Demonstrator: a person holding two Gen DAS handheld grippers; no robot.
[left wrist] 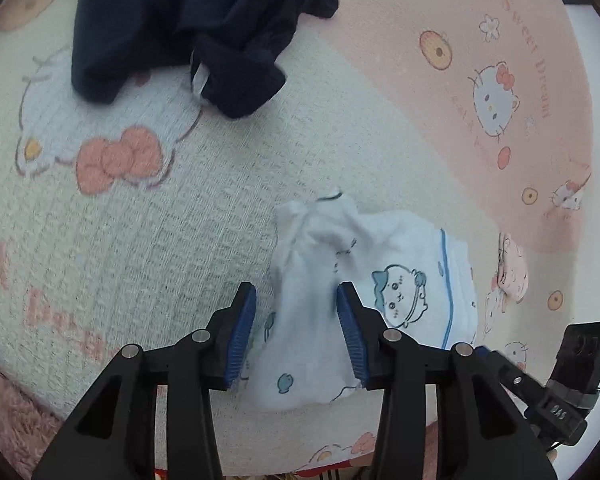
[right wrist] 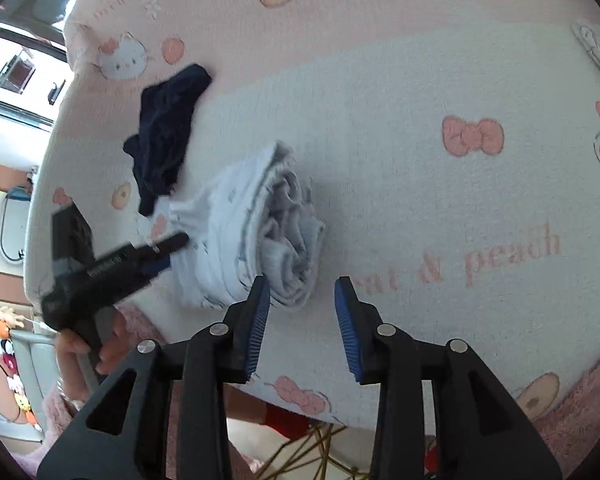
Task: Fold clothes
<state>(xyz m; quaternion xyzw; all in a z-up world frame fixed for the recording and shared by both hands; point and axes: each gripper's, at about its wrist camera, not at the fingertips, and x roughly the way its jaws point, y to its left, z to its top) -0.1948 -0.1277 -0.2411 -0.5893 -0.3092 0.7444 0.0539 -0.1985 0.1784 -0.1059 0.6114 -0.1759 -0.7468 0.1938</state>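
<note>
The left gripper (left wrist: 296, 300) hangs with its jaws wide over the white printed garment (left wrist: 364, 280), which lies bunched on the blanket (left wrist: 180, 220) near its front edge; whether the pads touch the cloth cannot be told. The right gripper (right wrist: 302, 292) is also spread wide, holding nothing, just beside the same garment's rolled end (right wrist: 260, 232). A dark navy garment (left wrist: 188, 28) lies crumpled farther back, toward the blanket's pink border, apart from the white one. A hand (right wrist: 80, 344) grips the left gripper's handle.
</note>
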